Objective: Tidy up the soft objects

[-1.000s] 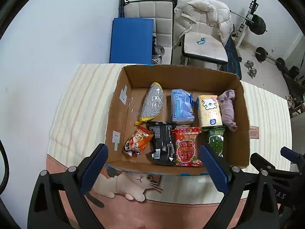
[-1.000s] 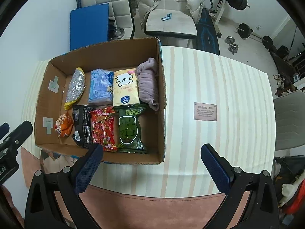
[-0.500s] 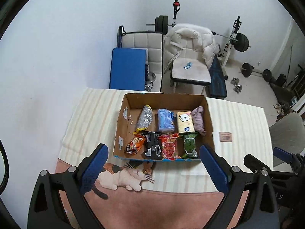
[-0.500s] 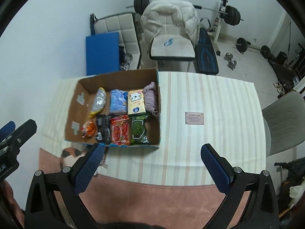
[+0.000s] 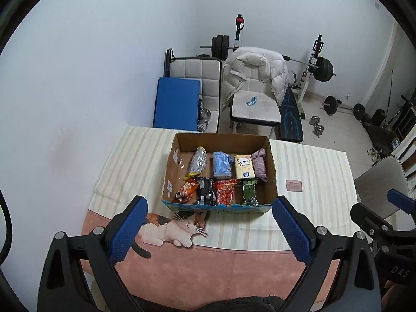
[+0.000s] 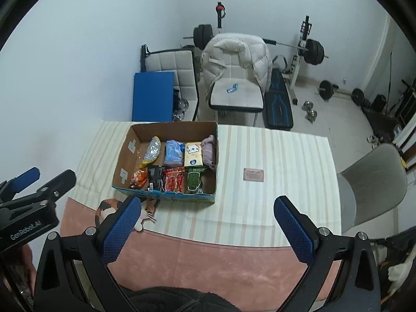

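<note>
Both grippers have pulled well back and up from the cardboard box (image 5: 221, 174), which now sits small at 12 o'clock. My left gripper (image 5: 210, 231) and right gripper (image 6: 205, 228) hang spread wide, empty. Packets (image 5: 225, 192) inside look light, crinkly and slippery; I'd pinch one mid-body, not its seam.

Upper centre of frame: puffy white jacket (image 5: 256, 71) draped over a chair, blue mat (image 5: 176, 104) left of it, barbell rack (image 5: 316, 65) right. Lower frame: cat-print tablecloth (image 5: 176, 227).
</note>
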